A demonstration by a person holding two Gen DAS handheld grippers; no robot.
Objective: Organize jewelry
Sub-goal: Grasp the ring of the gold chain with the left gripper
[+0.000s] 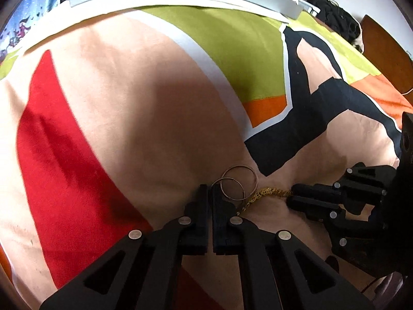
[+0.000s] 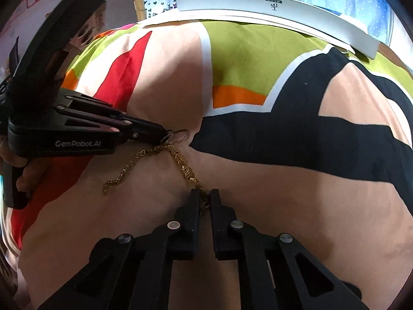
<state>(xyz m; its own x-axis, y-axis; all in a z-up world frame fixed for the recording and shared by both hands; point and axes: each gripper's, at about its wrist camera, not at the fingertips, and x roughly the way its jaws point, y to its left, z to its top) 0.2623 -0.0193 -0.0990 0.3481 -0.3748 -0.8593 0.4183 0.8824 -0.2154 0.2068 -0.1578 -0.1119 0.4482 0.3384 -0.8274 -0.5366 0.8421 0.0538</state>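
Between both, the gold chain (image 2: 180, 160) stretches: right hand-held gripper (image 2: 205, 199) clenches one end, left (image 1: 209, 193) pinches hoops (image 1: 238, 183).

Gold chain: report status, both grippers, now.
Left gripper shut on the hoop rings. Right gripper shut on one end of the gold chain, which lies across the bedspread. Nothing in the way.
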